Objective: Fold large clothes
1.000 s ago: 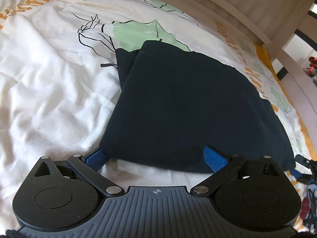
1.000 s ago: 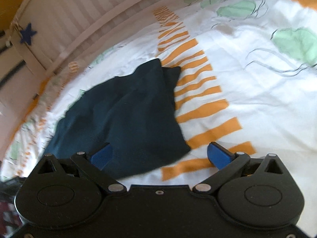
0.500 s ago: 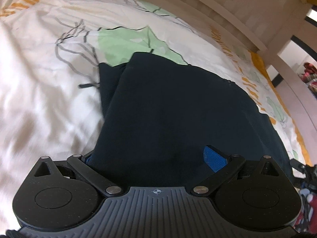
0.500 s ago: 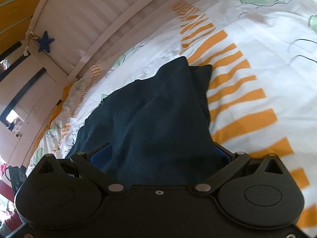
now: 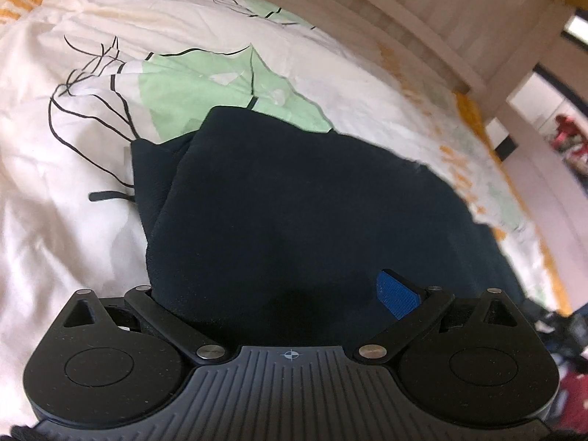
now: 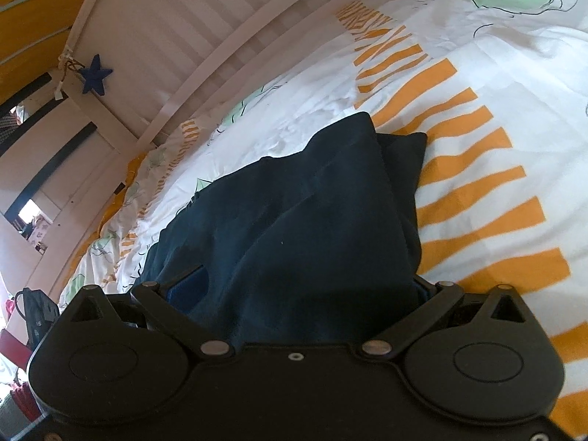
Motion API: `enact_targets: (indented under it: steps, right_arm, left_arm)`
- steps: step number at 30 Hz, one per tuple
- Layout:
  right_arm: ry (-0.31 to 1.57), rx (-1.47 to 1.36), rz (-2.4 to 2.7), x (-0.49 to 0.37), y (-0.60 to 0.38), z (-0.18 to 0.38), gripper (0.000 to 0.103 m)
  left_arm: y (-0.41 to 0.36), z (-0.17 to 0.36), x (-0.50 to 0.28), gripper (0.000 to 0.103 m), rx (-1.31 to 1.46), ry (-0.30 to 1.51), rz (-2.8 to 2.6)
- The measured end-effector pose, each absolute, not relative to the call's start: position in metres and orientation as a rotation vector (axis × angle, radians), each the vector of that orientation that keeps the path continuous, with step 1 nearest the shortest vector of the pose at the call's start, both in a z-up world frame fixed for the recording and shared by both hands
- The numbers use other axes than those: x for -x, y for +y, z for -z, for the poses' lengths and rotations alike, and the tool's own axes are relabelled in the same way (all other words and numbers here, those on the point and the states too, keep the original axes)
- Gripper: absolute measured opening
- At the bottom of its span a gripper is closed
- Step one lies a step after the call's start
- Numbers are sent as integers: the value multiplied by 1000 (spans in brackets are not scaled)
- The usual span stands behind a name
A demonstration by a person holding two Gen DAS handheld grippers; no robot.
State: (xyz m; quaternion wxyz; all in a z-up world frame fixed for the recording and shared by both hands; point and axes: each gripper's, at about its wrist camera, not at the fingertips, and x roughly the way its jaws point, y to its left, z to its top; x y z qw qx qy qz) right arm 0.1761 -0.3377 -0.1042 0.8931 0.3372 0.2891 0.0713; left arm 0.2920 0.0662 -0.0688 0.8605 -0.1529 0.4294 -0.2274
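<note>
Left wrist view: dark navy garment [image 5: 294, 202], part-folded, on patterned duvet [image 5: 66, 191]. Left gripper [image 5: 279, 294] wide, near edge lying between its fingers.

Right wrist view: right gripper [image 6: 305, 286] wide likewise — garment's near right corner fills the gap.

Step, by judgement: seizing the near edge. Next — close both, lift, carry far.
</note>
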Motion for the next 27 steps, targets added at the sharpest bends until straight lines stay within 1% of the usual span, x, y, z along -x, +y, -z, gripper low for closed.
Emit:
enact_targets:
  steps: [1, 2, 3, 5, 6, 7, 12, 15, 20, 27]
  right_arm:
    - [604, -692, -150, -177, -337, 104, 103]
    - [605, -684, -149, -177, -336, 103, 98]
    - [608, -673, -141, -176, -334, 102, 81]
    - [625, -650, -107, -176, -334, 101, 61]
    - [623, -659, -109, -175, -335, 102, 58]
    - [618, -671, -112, -174, -336, 101, 53]
    - [625, -676, -74, -169, -331, 92, 43]
    - [619, -704, -57, -164, -331, 83, 33]
    - [612, -729, -72, -149, -328, 63, 27]
    - [637, -722, -96, -114, -317, 34, 27]
  left_arm:
    - [68, 68, -291, 93, 344, 896, 488]
    - [70, 67, -290, 75, 358, 894, 491]
    - [71, 66, -289, 66, 362, 894, 480]
    - [73, 64, -288, 39, 357, 897, 467]
    - [73, 62, -287, 31, 353, 892, 471]
    - [74, 59, -285, 29, 351, 884, 482]
    - [74, 44, -276, 23, 372, 874, 491]
    - [84, 37, -270, 20, 443, 868, 493]
    - [90, 23, -253, 20, 483, 852, 526]
    - [99, 4, -211, 19, 511, 848, 594]
